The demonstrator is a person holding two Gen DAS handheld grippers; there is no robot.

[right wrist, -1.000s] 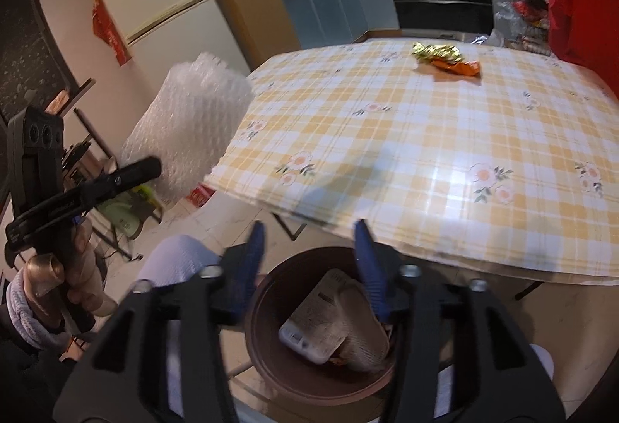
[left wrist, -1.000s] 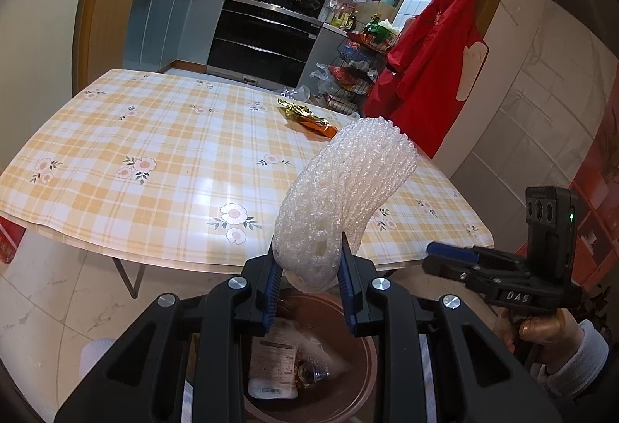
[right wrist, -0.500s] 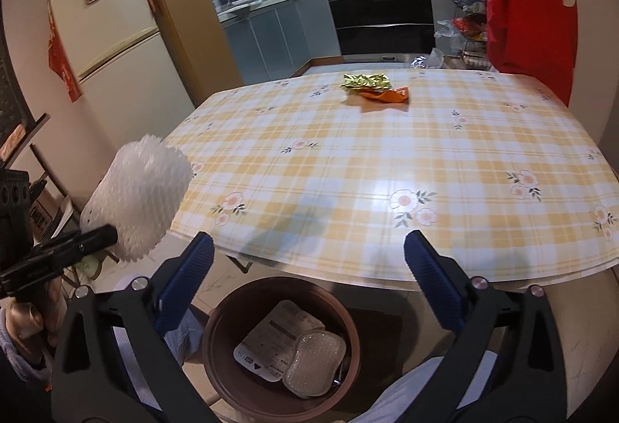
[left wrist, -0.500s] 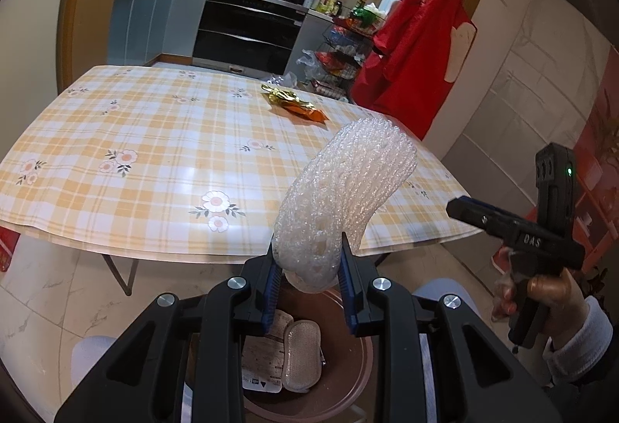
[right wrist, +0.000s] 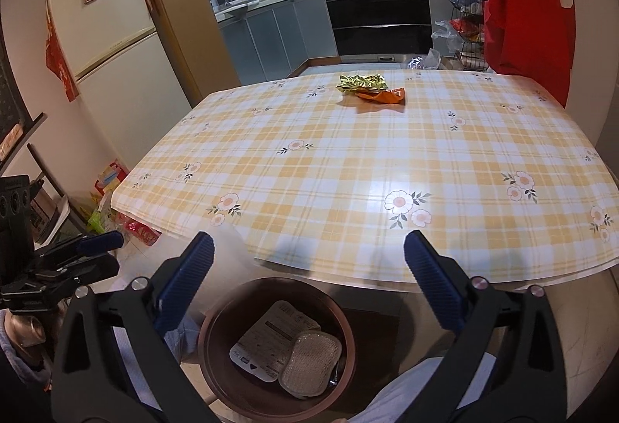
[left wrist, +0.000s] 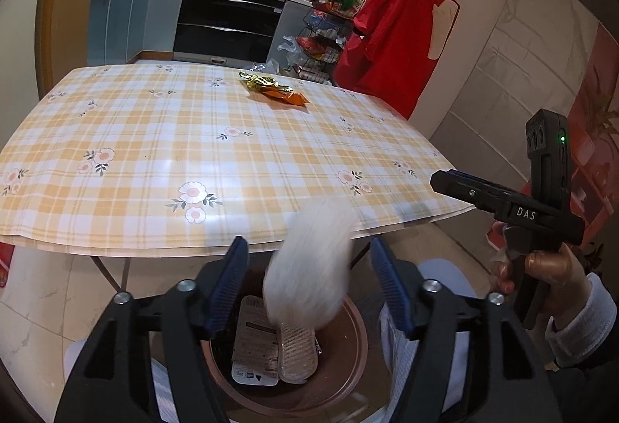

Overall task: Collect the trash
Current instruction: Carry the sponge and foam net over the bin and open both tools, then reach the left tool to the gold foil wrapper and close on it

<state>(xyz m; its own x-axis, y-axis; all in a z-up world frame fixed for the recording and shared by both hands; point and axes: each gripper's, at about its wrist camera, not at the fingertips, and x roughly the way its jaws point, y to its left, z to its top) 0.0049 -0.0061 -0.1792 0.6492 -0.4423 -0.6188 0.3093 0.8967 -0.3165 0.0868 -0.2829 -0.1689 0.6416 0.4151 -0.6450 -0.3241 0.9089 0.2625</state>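
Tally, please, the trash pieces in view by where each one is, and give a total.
In the brown bin: 2, the flat packet and mesh pad.
Dropping above the bin: 1, the white foam wrap.
On the table: 2, the gold wrapper and orange wrapper.
Total: 5.

Dim indoor light, glare on tablecloth [right wrist: 387,187], fisheye edges, blurred foam wrap [left wrist: 309,268].

"DAS" on right hand-held gripper [left wrist: 456,187] body.

My white foam wrap [left wrist: 309,264] is motion-blurred, hiding part of the brown round bin [left wrist: 354,357]; the bin's near rim is cut off.
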